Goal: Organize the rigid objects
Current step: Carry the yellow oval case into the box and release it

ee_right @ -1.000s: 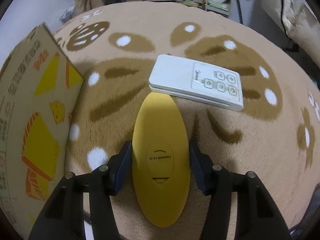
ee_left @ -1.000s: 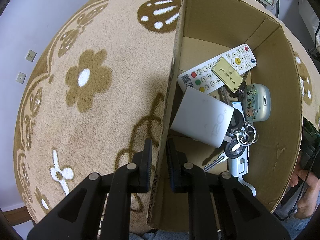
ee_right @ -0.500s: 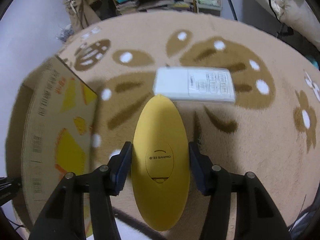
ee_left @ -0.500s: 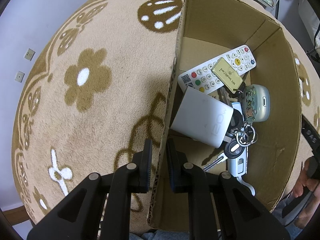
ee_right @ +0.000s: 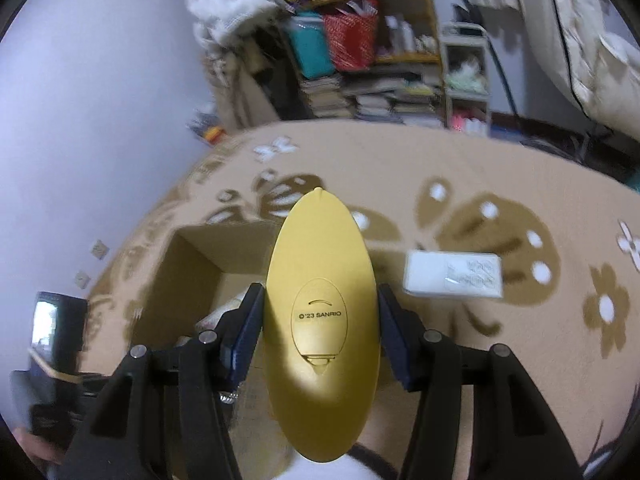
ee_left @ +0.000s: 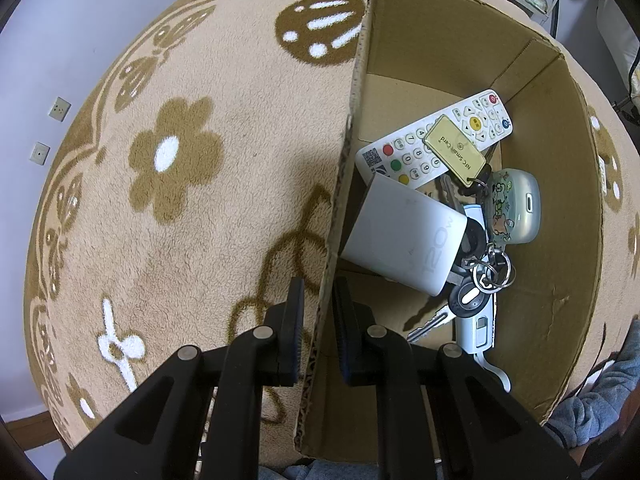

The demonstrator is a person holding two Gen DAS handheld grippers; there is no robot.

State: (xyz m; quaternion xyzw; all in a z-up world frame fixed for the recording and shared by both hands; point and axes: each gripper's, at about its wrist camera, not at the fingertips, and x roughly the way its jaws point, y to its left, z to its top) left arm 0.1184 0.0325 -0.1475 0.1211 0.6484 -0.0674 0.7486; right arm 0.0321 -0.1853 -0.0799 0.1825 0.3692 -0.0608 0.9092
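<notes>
My left gripper (ee_left: 318,312) is shut on the near left wall of an open cardboard box (ee_left: 560,184) on the carpet. The box holds a white TV remote (ee_left: 424,140), a gold NFC card tag (ee_left: 454,148), a white charger block (ee_left: 404,236), a pale green case (ee_left: 516,208) and a bunch of keys (ee_left: 480,280). My right gripper (ee_right: 320,320) is shut on a yellow oval device (ee_right: 320,304), held in the air above the box (ee_right: 192,272). A white air-conditioner remote (ee_right: 452,274) lies on the carpet to the right of the box.
A beige carpet (ee_left: 168,200) with brown flower patterns covers the floor. Cluttered shelves with books and bags (ee_right: 360,60) stand at the back. A white wall (ee_right: 100,100) is on the left. The person's blue sleeve (ee_left: 592,408) shows at the box's near right corner.
My right gripper has lifted the yellow device up off the carpet and swung it left over the box. My left gripper stays clamped on the box wall.
</notes>
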